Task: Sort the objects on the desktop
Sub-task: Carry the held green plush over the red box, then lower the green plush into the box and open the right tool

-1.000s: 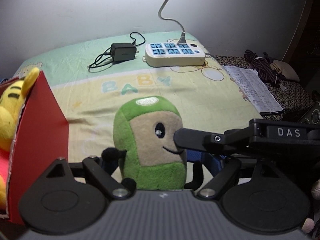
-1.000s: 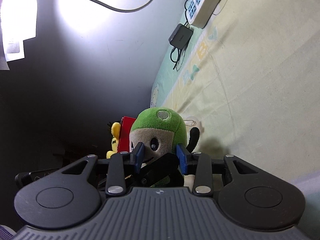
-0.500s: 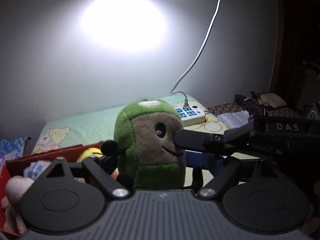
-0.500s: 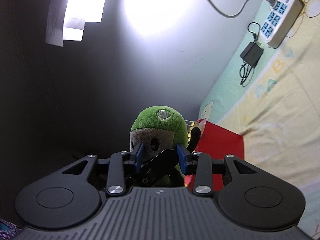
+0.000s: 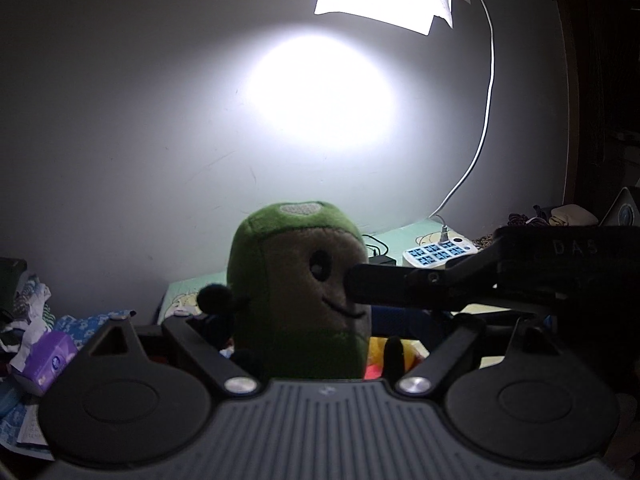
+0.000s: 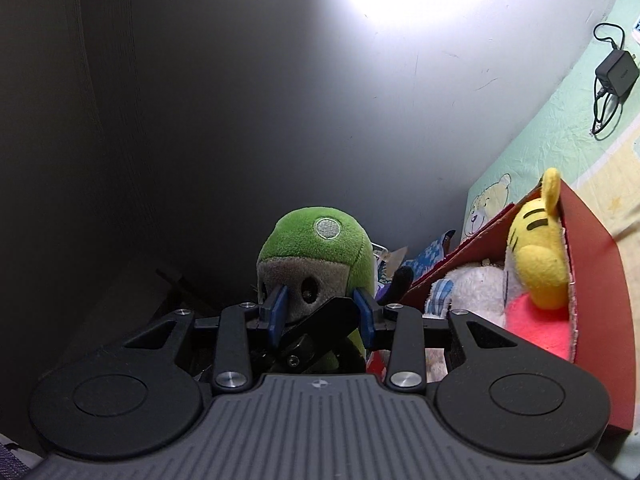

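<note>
A green and tan plush toy [image 5: 298,280] with a smiling face hangs in the air, upright, gripped from two sides. My left gripper [image 5: 304,320] is shut on its lower body, and its fingers are mostly hidden behind the toy. My right gripper [image 6: 320,312] is shut on it too, with a blue pad [image 6: 278,312] pressed against each side of the face. One right finger [image 5: 384,290] crosses the left wrist view from the right. The red box [image 6: 592,280] stands just right of the plush [image 6: 316,248], holding a yellow tiger plush [image 6: 536,248] and a white plush [image 6: 472,292].
A white power strip [image 5: 440,254] and a black charger [image 6: 616,74] lie on the baby-print blanket [image 6: 560,136] by the wall. A purple tissue pack [image 5: 44,360] and crumpled cloths sit at the far left. Clothes and papers are piled at the right.
Both grippers have carried the green plush up and to the left, from over the blanket to beside the open red box. Both views now tilt up toward the lit wall.
</note>
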`<action>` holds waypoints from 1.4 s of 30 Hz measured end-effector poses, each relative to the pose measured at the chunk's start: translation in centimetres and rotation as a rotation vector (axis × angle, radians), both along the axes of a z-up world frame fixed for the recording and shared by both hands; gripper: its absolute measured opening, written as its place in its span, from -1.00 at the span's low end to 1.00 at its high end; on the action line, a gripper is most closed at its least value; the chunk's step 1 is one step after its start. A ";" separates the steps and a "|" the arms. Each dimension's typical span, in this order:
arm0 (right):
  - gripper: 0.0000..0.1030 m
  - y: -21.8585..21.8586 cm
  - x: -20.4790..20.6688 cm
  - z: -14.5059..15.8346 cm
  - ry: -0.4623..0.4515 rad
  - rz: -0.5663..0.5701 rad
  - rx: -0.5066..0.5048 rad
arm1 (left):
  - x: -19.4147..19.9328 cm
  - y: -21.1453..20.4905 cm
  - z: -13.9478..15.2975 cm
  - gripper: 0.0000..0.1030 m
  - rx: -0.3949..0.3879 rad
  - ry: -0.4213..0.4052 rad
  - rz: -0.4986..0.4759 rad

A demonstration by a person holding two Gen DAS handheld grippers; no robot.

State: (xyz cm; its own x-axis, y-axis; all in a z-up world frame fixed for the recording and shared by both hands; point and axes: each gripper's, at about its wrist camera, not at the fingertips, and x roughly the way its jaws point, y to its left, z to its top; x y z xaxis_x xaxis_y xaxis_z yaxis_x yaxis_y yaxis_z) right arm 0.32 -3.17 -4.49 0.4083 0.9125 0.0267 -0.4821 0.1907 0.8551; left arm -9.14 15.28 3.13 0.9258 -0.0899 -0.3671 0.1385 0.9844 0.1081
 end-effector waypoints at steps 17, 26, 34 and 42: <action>-0.25 1.7 -1.8 -2.7 -0.069 -0.183 -0.391 | 1.5 -0.2 -6.6 0.69 0.090 0.116 -0.118; -0.49 2.9 -2.9 -1.8 -0.125 -0.188 -0.419 | -0.9 0.6 -6.6 0.70 0.125 0.098 -0.180; -0.49 3.9 -2.4 -1.3 -0.115 -0.159 -0.445 | -0.7 3.9 -6.6 0.70 0.052 0.196 -0.169; -0.41 5.3 -1.7 -1.5 -0.123 -0.155 -0.485 | 0.8 3.3 -7.9 0.70 0.031 0.211 -0.172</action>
